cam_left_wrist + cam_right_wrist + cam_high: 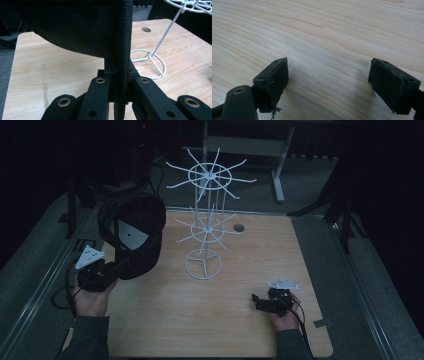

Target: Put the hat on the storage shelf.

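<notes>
Two tools: left tool (117, 82) clamped on dark cap (136, 232), crown details lost in gloom; right tool (328, 85) wide apart, empty.

White wire rack (205, 227) mid-table, open wood (210, 315) around it

Two handheld grippers, both black. Left gripper (119, 268): grey three-cornered plate on top with small dark holes, black cable looping off behind the hand. Seen up close in the left gripper view (119, 82): matte black linkage arms, rounded at the ends, brass-ringed pivot holes, plain dark screw holes lower down. Right gripper (255, 299): same grey plate, cable trailing back over the wrist. In the right gripper view (328, 78): two blocky rectangular jaw pads, edges scuffed, tiny screw holes at the corners, one brass-ringed pivot, a frayed thread beneath one pad. Dark grey long sleeves on both forearms.
</notes>
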`<state>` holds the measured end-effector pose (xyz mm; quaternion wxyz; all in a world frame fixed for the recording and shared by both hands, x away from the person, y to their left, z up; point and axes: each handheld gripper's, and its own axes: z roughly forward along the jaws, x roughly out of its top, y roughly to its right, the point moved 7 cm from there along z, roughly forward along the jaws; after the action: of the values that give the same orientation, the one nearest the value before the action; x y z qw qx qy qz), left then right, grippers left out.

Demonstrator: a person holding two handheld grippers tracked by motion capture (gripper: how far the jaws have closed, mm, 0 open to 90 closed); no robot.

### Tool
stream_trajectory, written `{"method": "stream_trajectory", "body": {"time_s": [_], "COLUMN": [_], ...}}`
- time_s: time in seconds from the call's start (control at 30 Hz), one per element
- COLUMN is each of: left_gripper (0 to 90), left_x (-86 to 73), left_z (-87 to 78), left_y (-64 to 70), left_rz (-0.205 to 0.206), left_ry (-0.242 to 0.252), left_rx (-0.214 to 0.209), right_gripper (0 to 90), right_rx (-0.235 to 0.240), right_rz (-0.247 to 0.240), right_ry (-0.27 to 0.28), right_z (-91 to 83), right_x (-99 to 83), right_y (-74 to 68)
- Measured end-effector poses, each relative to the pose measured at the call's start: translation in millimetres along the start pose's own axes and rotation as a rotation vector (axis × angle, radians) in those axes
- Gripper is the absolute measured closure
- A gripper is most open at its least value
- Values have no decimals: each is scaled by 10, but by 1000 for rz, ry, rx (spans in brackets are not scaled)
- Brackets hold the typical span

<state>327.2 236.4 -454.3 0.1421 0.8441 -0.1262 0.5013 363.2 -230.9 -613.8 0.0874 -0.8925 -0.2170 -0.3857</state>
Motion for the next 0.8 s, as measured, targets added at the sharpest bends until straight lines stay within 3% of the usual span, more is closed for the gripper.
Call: {"method": "stream_trajectory", "body": {"time_s": [0.8], "left_gripper": [866], "left_x": [188], "left_z": [-43], "left_y": [27], "left_rz": [50], "left_ry": [24], "left_rx": [15], "right_gripper": [161], "right_rx": [0], "right_rz": [0], "right_ry": [0], "right_z": [0], "right_x": [0], "right_y": [0]}}
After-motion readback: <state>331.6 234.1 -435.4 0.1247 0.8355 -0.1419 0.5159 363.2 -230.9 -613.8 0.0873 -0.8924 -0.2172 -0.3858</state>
